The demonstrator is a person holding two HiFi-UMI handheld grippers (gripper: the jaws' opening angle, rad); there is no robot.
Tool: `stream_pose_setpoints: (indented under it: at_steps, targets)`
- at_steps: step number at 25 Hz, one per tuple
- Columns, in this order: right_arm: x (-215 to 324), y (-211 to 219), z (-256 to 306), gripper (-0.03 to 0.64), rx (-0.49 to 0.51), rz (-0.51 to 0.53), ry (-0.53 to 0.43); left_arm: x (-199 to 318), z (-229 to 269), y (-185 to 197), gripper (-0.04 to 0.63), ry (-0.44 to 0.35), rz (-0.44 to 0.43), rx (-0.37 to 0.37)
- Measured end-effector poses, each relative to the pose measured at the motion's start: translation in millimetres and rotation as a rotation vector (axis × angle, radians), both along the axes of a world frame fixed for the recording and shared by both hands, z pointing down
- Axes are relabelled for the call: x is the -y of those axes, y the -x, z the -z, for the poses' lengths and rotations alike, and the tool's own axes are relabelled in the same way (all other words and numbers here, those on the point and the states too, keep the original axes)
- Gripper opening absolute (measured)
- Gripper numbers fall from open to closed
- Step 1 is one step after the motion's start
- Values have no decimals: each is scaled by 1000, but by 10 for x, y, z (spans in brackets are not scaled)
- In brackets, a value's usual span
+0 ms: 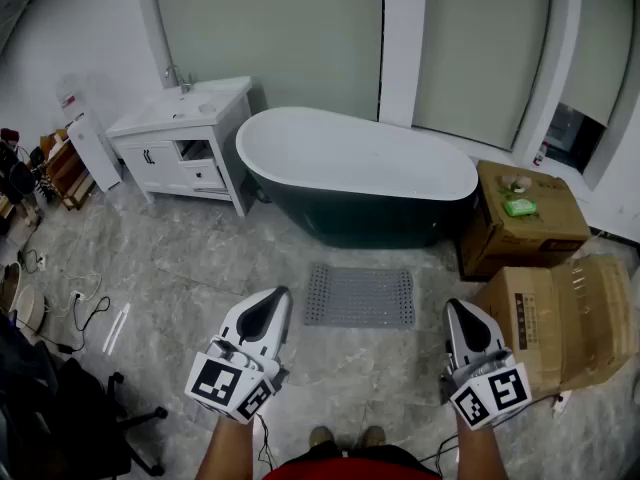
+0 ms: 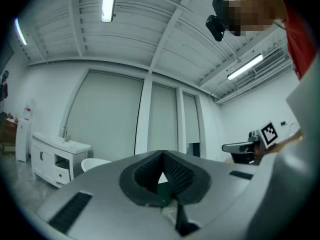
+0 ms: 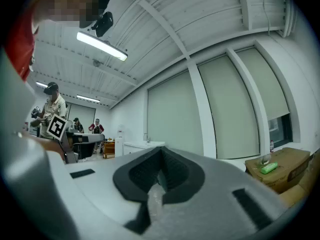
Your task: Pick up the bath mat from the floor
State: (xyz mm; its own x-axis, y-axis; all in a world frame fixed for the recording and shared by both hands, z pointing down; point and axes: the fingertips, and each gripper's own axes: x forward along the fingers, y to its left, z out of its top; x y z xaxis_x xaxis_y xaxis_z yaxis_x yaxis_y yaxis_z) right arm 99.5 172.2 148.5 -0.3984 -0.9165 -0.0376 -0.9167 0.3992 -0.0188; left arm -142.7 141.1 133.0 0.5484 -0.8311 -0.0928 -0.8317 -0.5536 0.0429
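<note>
Left gripper [image 1: 271, 306] level, jaws closed | right gripper [image 1: 462, 317] same

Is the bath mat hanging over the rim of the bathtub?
No, the bath mat lies flat on the floor in front of the bathtub.

I read this as a bathroom mock-up set inside a lab or workshop hall. At twelve o'clock stands a freestanding bathtub [image 1: 360, 173], at ten o'clock a white vanity [image 1: 185, 133] with basin and tap, and a grey bath mat [image 1: 360, 296] lies on the marble-look floor [image 1: 200, 268]. Yet cardboard boxes [image 1: 525, 218] sit at two o'clock and loose cables [image 1: 85, 313] trail at nine. The ribbed ceiling [image 3: 210, 19] carries a tube light [image 3: 101, 46], and other people [image 3: 51, 106] stand farther off.
</note>
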Motion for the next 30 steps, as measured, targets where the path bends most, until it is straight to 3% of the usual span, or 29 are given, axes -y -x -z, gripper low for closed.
stream_pose_setpoints:
  at_steps: [9,20,30]
  targets:
    - [50,261,7,3,38,-16,-7,82,-60,342,11,4,-15,-13]
    - [93,154,-232,3,17,-97,54,292,-274,598,11,36,-17,-20]
    - [980,-164,-418,3,-29,-79,35,1134,-437,469,11,50,63,16]
